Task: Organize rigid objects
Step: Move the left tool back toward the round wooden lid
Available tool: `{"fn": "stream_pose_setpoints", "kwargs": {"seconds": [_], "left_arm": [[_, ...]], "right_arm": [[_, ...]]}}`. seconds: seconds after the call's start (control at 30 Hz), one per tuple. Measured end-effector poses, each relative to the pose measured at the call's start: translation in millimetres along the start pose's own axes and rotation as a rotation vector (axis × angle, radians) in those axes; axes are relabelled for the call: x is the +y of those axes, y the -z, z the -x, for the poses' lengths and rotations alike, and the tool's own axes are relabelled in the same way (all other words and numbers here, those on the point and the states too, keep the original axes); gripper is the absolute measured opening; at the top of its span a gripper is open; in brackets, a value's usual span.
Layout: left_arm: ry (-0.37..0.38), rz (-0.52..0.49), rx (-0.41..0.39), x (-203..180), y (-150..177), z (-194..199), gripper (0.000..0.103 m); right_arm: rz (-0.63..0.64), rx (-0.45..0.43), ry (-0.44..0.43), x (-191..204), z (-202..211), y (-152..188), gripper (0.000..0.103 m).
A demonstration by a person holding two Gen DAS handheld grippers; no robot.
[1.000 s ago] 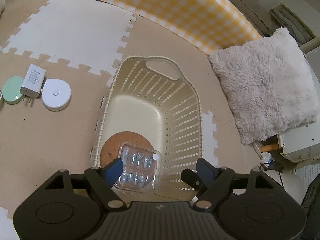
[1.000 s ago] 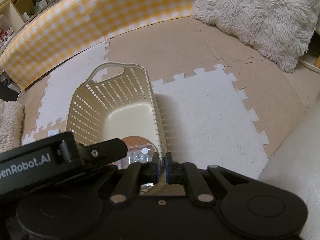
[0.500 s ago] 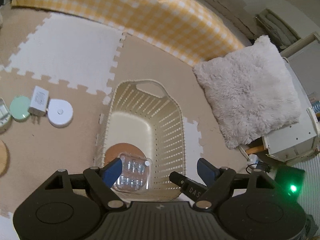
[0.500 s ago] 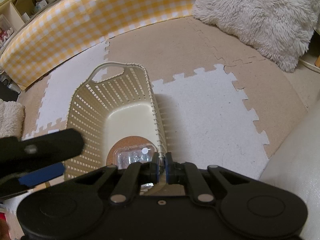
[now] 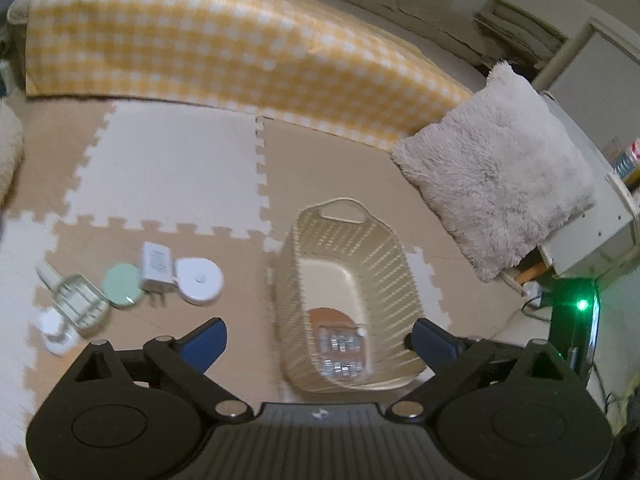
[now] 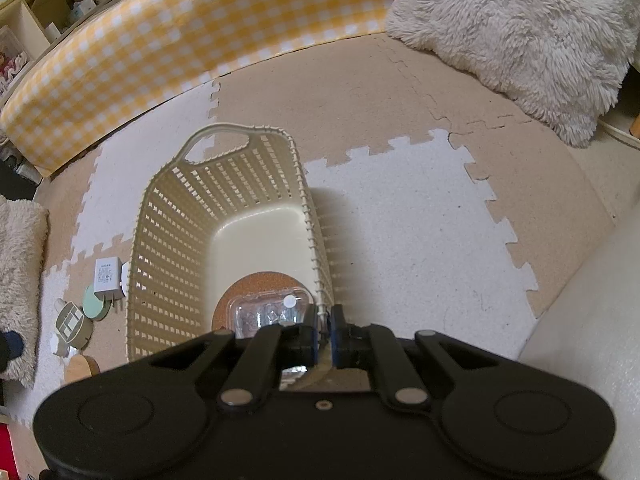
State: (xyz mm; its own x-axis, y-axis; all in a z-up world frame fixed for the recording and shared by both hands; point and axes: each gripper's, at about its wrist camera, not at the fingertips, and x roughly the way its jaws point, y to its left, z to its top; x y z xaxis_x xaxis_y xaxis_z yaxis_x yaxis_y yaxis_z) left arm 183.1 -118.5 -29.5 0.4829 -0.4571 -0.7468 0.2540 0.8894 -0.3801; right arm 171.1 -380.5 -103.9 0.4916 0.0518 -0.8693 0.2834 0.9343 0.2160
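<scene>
A cream slatted basket on the puzzle-mat floor holds a clear blister case over a cork disc. The right gripper pinches the basket's rim; the left gripper is opening (nothing between its fingers).

The clear box is being partly hidden by the right gripper, and the contents are being blurred.
</scene>
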Motion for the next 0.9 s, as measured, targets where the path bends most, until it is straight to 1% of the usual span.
{"fn": "stream_pose_setpoints", "kwargs": {"seconds": [0.03, 0.17, 0.23, 0.3, 0.4, 0.5, 0.63, 0.77, 0.9], "left_arm": [[-0.010, -0.027, 0.000, 3, 0, 2, 0.100], [-0.091, -0.123, -0.012, 19, 3, 6, 0.103], [-0.113, -0.142, 0.006, 31, 6, 5, 0.103], [-0.116, -0.163, 0.035, 44, 10, 2, 0.103], [-0.163, -0.181, 0.073, 61, 18, -5, 0.103], [-0.216, -0.164, 0.108, 82, 24, -13, 0.103], [-0.277, -0.090, 0.150, 112, 26, -25, 0.103], [-0.300, -0.070, 0.170, 137, 33, -37, 0.103], [-0.309, -0.037, 0.222, 156, 37, -53, 0.103]], "right_arm": [[0.000, 0.000, 0.000, 0, 0, 0, 0.006], [-0.001, 0.000, 0.000, 0, 0, 0, 0.006], [0.002, 0.000, 0.001, 0, 0, 0, 0.006], [0.002, 0.000, 0.001, 0, 0, 0, 0.006], [0.004, 0.000, 0.002, 0, 0, 0, 0.006], [0.002, 0.000, 0.002, 0, 0, 0, 0.006], [0.002, 0.000, 0.002, 0, 0, 0, 0.006], [0.001, 0.000, 0.001, 0, 0, 0, 0.006], [0.002, 0.000, 0.002, 0, 0, 0, 0.006]]}}
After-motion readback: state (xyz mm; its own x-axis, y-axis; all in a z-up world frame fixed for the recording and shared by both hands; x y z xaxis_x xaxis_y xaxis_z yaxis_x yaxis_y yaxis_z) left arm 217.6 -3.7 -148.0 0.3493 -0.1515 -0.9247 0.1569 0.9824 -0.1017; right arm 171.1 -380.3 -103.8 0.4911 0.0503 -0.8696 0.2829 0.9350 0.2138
